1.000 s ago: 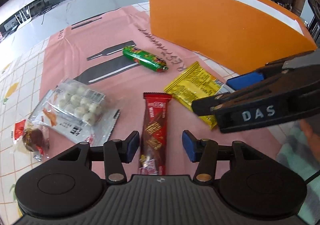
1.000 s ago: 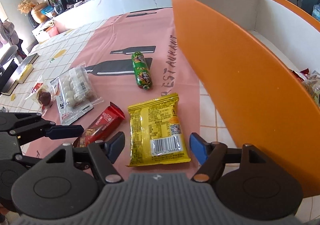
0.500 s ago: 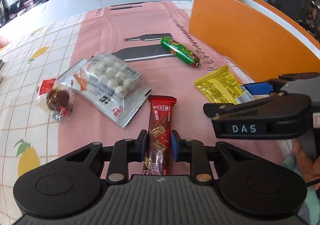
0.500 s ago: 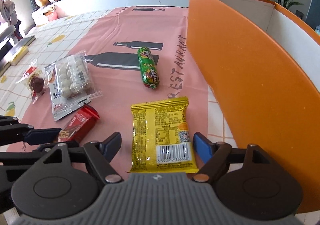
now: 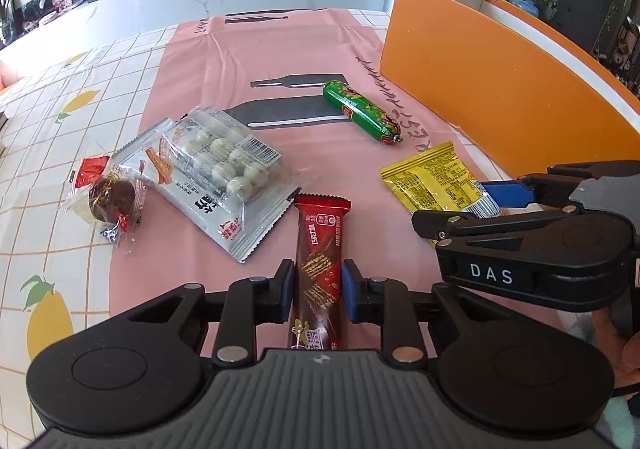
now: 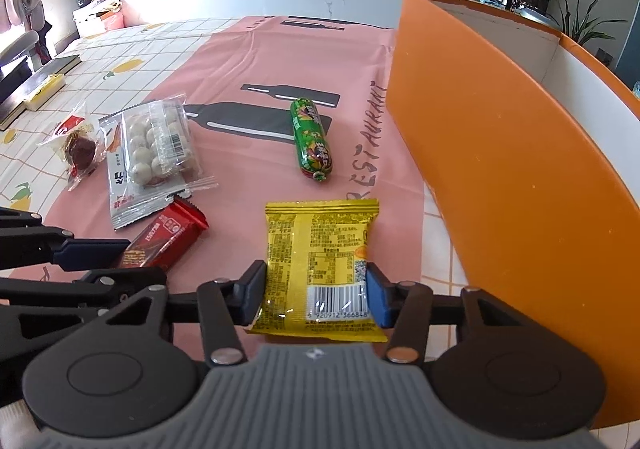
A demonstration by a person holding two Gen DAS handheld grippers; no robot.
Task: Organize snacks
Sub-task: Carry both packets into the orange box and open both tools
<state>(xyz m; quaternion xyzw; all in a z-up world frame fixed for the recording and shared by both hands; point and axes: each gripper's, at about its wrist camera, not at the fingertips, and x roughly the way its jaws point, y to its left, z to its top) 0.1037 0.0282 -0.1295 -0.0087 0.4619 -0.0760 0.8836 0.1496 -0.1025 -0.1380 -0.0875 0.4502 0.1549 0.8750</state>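
Partly hidden, the red wafer bar (image 5: 319,269) sits clenched in the left gripper (image 5: 317,291); right gripper (image 6: 316,295) closing around the yellow packet (image 6: 320,265).

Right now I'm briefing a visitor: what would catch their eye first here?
The tall orange box walls off the table's right side. In front, the left gripper is shut on a red chocolate bar, while the right gripper is closing on a yellow packet.

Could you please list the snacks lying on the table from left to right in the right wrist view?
Clear-wrapped dark red candy → clear pack of white balls → red chocolate wafer bar → green sausage stick → yellow foil snack packet.
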